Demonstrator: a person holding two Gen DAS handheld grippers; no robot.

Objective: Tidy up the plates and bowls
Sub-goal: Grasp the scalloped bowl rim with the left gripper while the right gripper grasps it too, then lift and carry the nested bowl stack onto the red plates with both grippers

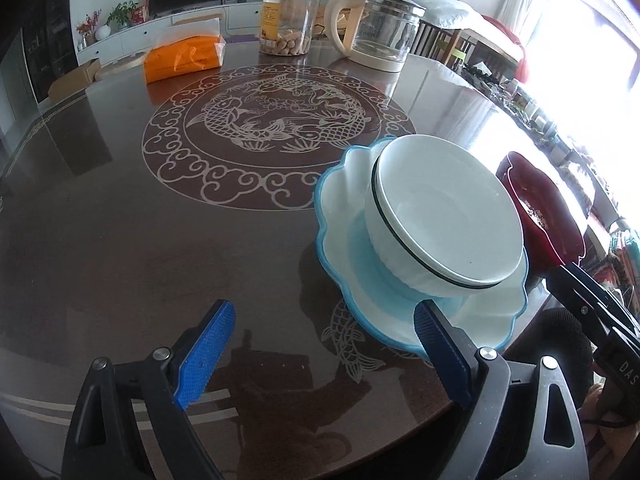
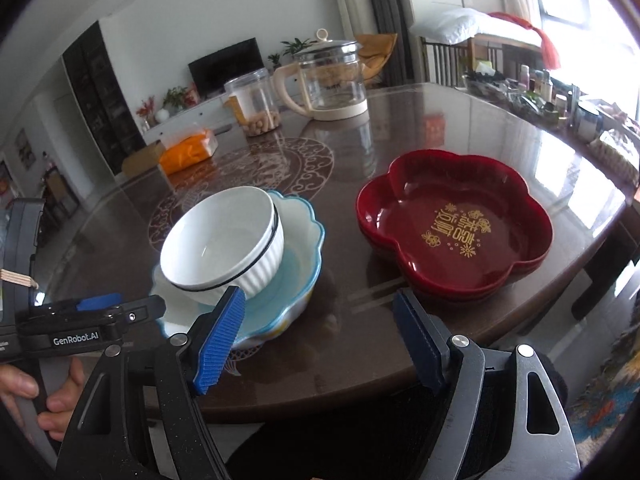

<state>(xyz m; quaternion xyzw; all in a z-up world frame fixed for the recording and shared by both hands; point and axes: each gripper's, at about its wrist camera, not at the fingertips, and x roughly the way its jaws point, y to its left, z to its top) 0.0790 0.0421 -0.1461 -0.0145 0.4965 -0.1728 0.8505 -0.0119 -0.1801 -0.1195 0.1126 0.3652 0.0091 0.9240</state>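
Note:
A white ribbed bowl with a dark rim line rests tilted inside a blue-rimmed scalloped plate near the table's front edge. A red flower-shaped plate with gold writing sits to its right. My left gripper is open and empty, just left of the blue plate, its right finger close to the plate's rim. My right gripper is open and empty over the table edge, between the blue plate and the red plate.
On the dark round table, at the far side, stand a glass kettle, a clear jar of snacks and an orange packet. A cluttered shelf lies far right.

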